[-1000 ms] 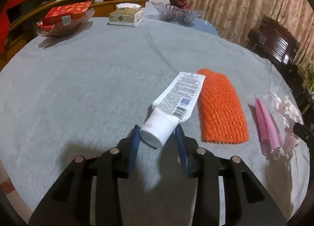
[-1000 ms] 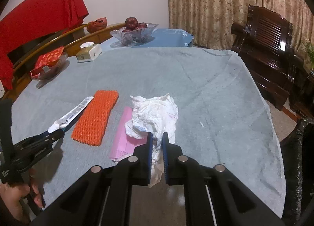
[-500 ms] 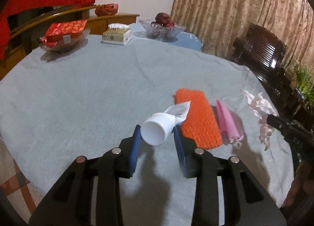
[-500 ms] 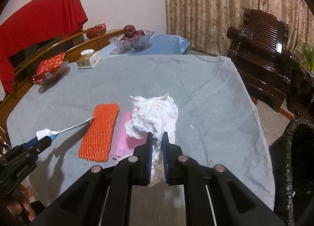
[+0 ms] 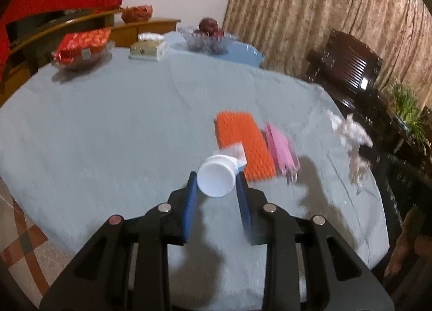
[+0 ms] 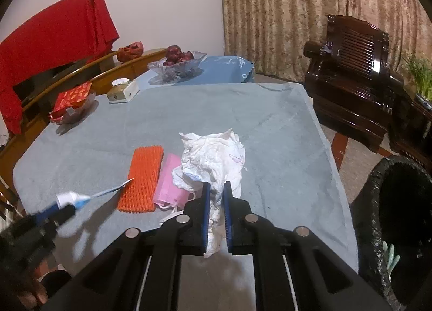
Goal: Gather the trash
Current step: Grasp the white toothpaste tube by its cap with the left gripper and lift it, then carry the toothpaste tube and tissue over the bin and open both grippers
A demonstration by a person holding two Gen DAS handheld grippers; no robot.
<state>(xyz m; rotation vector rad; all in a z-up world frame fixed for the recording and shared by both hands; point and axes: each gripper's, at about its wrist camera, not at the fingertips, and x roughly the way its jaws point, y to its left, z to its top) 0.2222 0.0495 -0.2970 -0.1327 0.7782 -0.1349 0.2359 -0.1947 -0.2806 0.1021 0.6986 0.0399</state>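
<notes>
Both hand-held grippers loaded, up off the bench

Left hand-held gripper point(image 5: 216, 189) is closing its jaws on the tube point(image 5: 216, 179) by its cap; right hand-held gripper point(image 6: 216, 194) is clenched on the tissue point(image 6: 213, 157). Orange net point(image 6: 143, 178) and pink mask point(image 6: 170, 181) lie side by side on the bench point(image 6: 270, 127), bin point(image 6: 399, 203) at its right.

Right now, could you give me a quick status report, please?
Left hand-held gripper closing on white tube, lifted. Right hand-held gripper shut on crumpled tissue. Orange mesh, pink mask remain. Nothing blocking.

We see patterned beige curtains point(image 6: 310, 13), a dark wooden armchair point(image 6: 353, 73) and a white wall point(image 6: 167, 0).
</notes>
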